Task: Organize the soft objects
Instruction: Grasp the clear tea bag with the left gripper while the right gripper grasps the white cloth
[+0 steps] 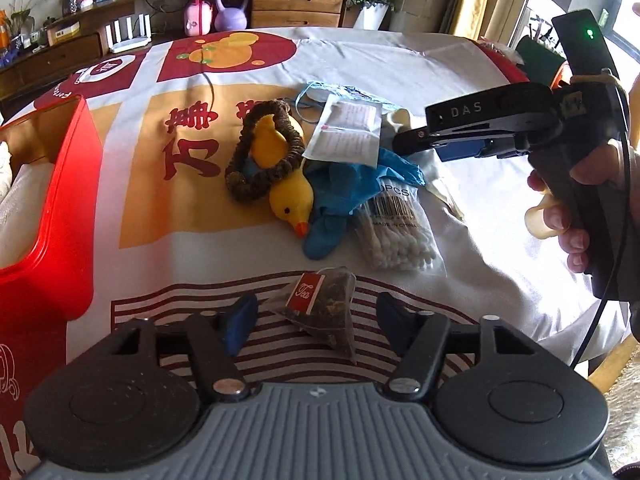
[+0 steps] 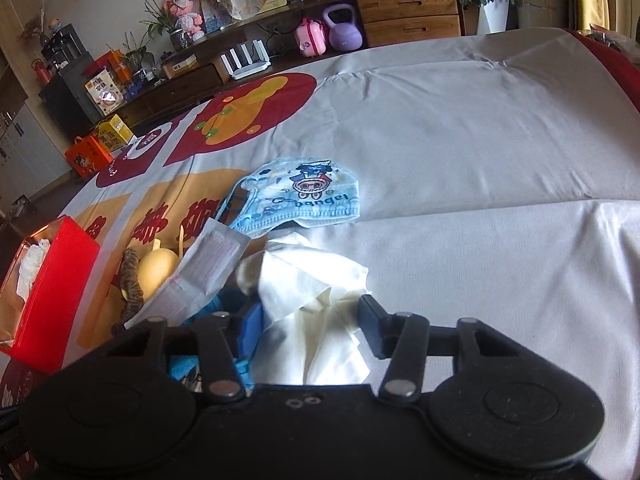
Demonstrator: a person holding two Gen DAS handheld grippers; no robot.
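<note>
A pile of soft things lies mid-table: a yellow duck (image 1: 290,196), a brown braided ring (image 1: 256,148), a blue glove (image 1: 352,184), a cotton swab bag (image 1: 394,232), a paper packet (image 1: 346,132), a blue child's mask (image 2: 300,196) and a white tissue (image 2: 316,280). A tea bag (image 1: 324,304) lies between the fingers of my open left gripper (image 1: 316,320). My right gripper (image 2: 310,328) is open, its fingers astride the white tissue; it also shows in the left wrist view (image 1: 416,140) above the pile.
A red box (image 1: 48,208) holding white tissue stands at the table's left edge; it also shows in the right wrist view (image 2: 48,288). A printed cloth (image 2: 480,160) covers the table. A sideboard (image 1: 296,4) with a purple kettlebell stands beyond.
</note>
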